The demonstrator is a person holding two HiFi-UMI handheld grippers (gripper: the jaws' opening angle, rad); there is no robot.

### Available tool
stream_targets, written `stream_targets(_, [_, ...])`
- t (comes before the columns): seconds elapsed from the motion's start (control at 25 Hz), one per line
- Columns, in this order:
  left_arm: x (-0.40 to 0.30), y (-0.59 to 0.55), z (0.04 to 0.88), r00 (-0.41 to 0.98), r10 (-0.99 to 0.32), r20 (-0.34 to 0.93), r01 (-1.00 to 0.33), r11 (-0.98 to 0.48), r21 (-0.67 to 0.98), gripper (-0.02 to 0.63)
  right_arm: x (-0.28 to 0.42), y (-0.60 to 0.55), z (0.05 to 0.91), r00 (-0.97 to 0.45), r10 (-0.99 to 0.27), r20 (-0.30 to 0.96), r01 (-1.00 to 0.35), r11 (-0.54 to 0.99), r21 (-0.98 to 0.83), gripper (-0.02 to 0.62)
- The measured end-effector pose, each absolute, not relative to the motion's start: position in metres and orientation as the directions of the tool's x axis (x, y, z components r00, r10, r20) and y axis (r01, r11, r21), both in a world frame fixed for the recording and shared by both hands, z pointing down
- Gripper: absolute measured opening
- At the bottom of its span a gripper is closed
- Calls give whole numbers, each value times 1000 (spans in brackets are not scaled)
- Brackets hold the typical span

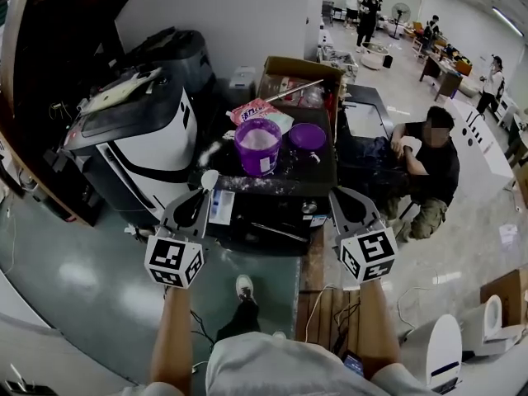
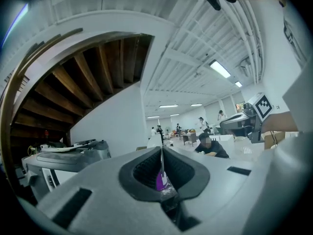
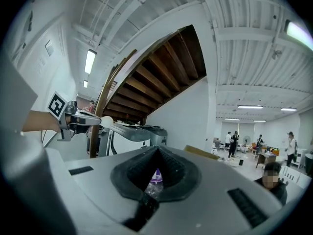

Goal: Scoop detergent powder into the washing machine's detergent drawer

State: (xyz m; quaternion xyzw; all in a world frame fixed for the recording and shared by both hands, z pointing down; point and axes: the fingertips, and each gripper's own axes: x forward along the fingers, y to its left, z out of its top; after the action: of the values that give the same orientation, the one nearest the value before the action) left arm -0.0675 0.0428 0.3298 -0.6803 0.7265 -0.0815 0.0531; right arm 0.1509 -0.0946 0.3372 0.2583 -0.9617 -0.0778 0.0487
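A purple tub filled with white powder stands on the black, powder-dusted top; its purple lid lies to its right. My left gripper hovers at the top's near left corner, shut on the handle of a small white scoop whose bowl points toward the tub. The handle shows edge-on in the left gripper view as a thin white strip. A white-and-blue compartment sits just right of that gripper; whether it is the drawer is unclear. My right gripper hangs at the near right, shut and empty.
A white washing machine with a dark lid stands to the left. A pink detergent bag and a cardboard box sit behind the tub. A person crouches to the right. Cables and a white appliance lie on the floor nearby.
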Motion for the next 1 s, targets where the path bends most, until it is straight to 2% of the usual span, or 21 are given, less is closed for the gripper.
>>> stream_targets(0.6, [-238, -132, 328, 9, -998, 62, -984, -20, -177, 15, -11, -253, 339, -840, -540, 55, -522, 831, 194, 5])
stream_targets(1.0, [-256, -217, 345, 237, -966, 106, -961, -249, -121, 15, -57, -303, 355, -809, -580, 97, -559, 809, 183, 5])
